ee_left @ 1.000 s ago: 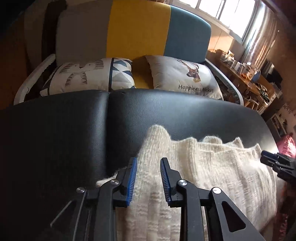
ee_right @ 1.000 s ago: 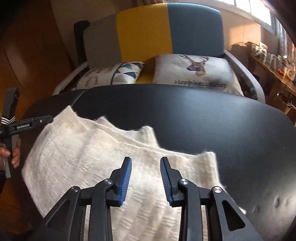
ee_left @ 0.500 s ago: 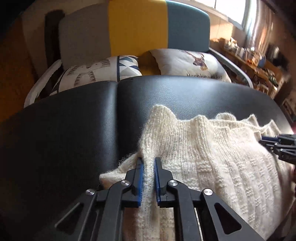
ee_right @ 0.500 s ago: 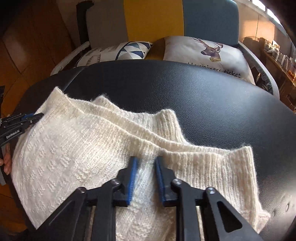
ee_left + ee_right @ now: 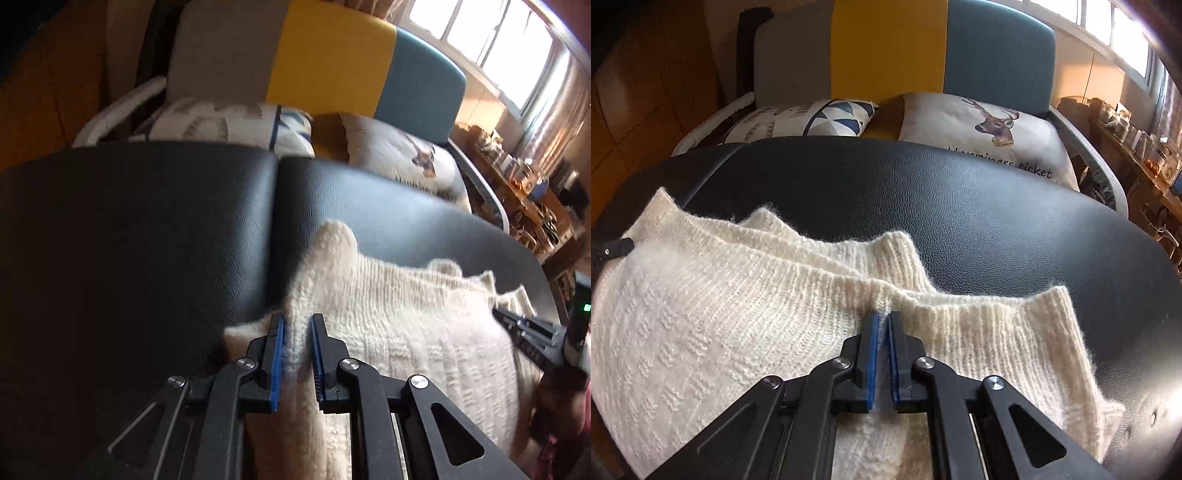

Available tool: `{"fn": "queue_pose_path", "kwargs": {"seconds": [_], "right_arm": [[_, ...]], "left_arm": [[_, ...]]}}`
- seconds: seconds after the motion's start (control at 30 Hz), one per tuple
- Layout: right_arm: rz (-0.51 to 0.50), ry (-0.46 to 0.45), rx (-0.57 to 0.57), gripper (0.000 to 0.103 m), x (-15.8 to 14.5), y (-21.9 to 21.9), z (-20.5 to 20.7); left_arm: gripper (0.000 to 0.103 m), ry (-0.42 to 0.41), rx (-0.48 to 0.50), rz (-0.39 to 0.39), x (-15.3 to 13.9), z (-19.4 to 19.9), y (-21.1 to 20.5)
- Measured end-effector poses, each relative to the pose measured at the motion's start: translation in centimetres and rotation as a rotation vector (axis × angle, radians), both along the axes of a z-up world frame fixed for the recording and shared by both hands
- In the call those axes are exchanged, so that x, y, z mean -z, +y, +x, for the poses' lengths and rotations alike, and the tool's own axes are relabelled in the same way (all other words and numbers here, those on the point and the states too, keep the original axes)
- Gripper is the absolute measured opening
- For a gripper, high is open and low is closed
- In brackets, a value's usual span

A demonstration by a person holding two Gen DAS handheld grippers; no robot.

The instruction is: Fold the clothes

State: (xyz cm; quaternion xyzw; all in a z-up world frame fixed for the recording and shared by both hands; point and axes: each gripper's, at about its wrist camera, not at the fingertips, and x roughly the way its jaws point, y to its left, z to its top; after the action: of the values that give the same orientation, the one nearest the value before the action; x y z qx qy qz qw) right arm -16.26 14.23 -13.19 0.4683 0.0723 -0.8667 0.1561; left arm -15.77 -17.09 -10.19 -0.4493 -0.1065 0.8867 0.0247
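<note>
Left gripper (image 5: 297, 325) pinching a raised fold of cream sweater (image 5: 399, 317), right gripper (image 5: 882, 321) clamped on its ribbed edge, black cushion (image 5: 960, 206) beneath

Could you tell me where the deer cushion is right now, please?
In the right wrist view the deer cushion lies upper right on the striped sofa, just behind the black table, beside the triangle-patterned cushion.

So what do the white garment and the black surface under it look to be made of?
The sweater looks like a soft cream knit, probably wool or a wool blend: ribbed edges, textured stitch rows and fuzzy fibres along its borders. The table appears to be padded black leather or imitation leather: fine pebbled grain, a dull sheen and a seam between two cushioned panels. Which of the two it is cannot be told.
</note>
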Motion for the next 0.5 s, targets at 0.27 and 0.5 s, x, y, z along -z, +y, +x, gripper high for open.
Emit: {"fn": "queue_pose_path", "kwargs": {"seconds": [0.27,0.5], "right_arm": [[-0.082,-0.026,0.026,0.007,0.3,1.2,-0.4],[-0.019,0.010,-0.030,0.007,-0.5,0.3,0.0]], "left_arm": [[0.019,0.008,0.353,-0.071,-2.4,-2.6,8.4],[0.007,-0.120,0.463,-0.140,1.9,-5.5,13.6]]}}
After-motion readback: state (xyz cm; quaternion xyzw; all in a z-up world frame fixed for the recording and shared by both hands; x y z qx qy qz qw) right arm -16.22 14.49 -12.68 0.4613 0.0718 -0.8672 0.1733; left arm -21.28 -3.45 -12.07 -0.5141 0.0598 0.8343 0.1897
